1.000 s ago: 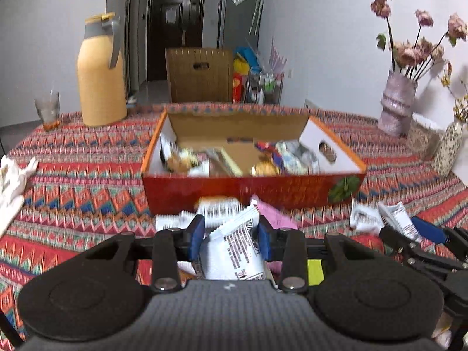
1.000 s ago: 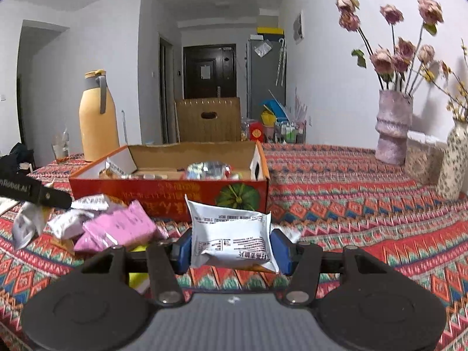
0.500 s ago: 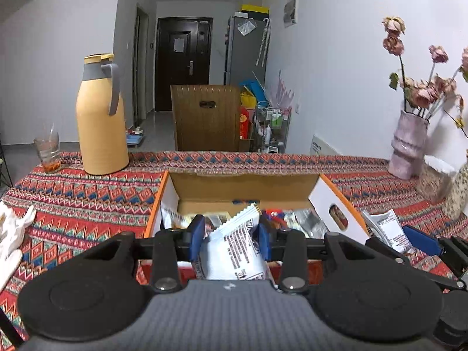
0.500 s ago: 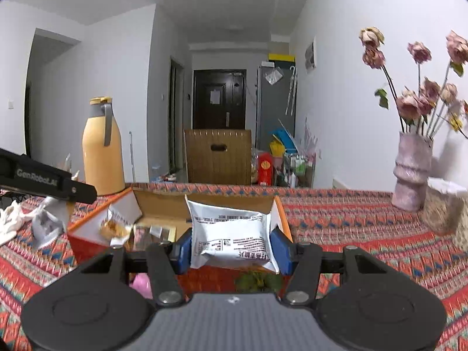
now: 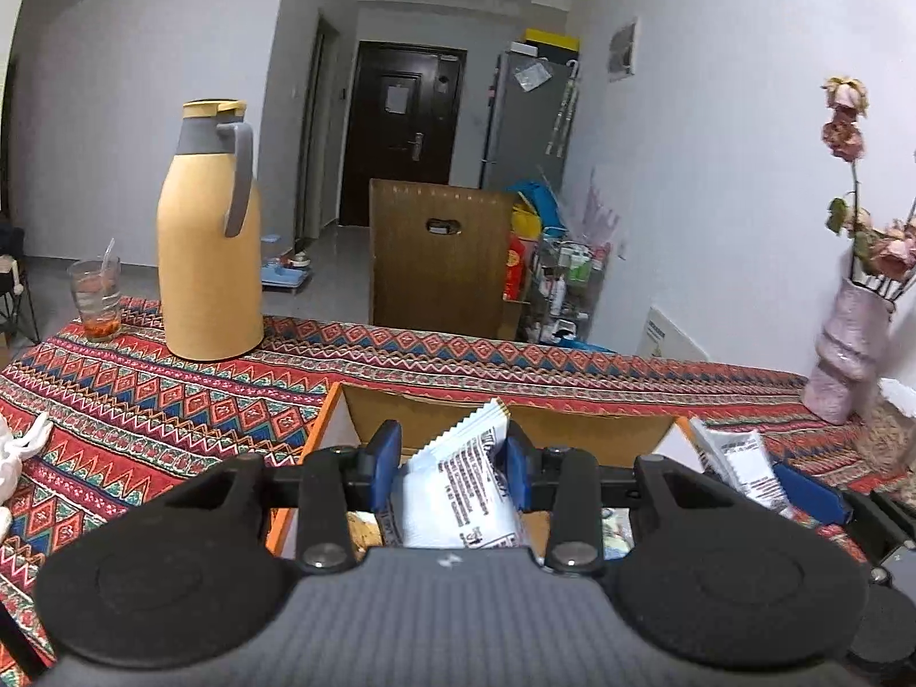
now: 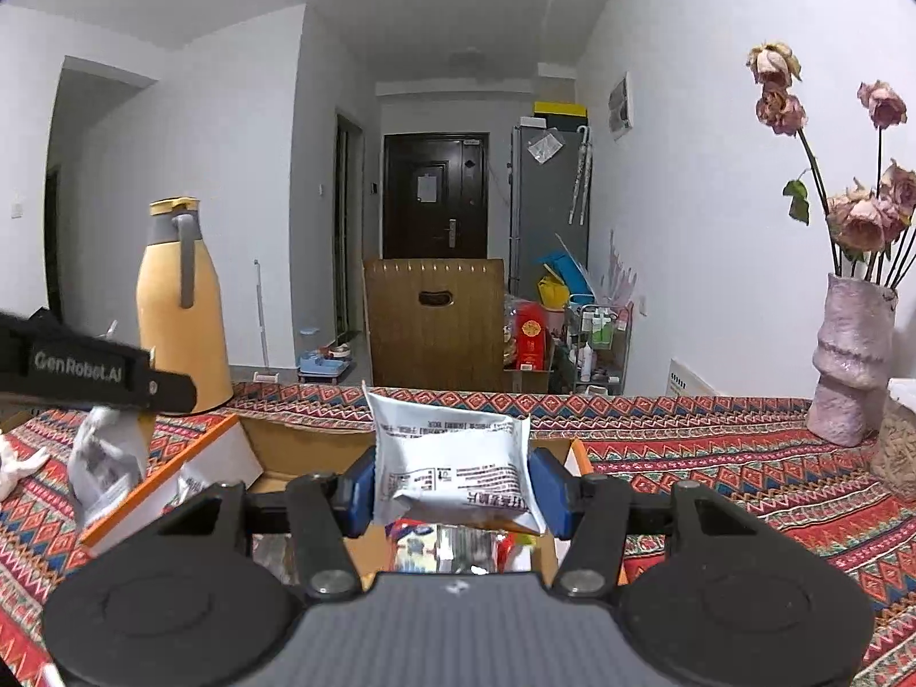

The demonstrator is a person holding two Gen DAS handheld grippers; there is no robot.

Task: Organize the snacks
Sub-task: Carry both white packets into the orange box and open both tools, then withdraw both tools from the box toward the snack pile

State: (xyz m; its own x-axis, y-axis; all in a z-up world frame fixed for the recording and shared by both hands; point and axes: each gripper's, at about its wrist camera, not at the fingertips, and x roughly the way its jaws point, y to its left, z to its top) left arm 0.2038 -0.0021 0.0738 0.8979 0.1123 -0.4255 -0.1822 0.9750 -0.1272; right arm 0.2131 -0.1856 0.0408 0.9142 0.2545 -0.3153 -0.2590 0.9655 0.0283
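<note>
A table covered with a red patterned cloth [image 5: 143,401] fills the lower part of both views. On it sits an open cardboard box [image 5: 515,415] with an orange rim and white flaps; loose snack wrappers lie on its floor, seen best in the right wrist view [image 6: 435,544].

At the table's far left stands a tall yellow thermos [image 5: 209,235] with a grey handle, upright, and a glass [image 5: 94,300] with a straw stands near it on the left. At the far right a pale vase [image 6: 853,360] holds dried roses.

The left gripper [image 5: 452,455] is clamped on a white snack packet [image 5: 458,486], which stands tilted between the blue pads, its crimped top pointing up and right. Gripper and packet are held above the near part of the box.

The right gripper [image 6: 452,486] is clenched on a second white snack packet [image 6: 452,464], held broadside, printed face toward the camera. It is held over the right portion of the box, clear of the contents beneath.

In the right wrist view the left gripper's arm [image 6: 86,369] enters from the left, its packet hanging over the box's left flap.
</note>
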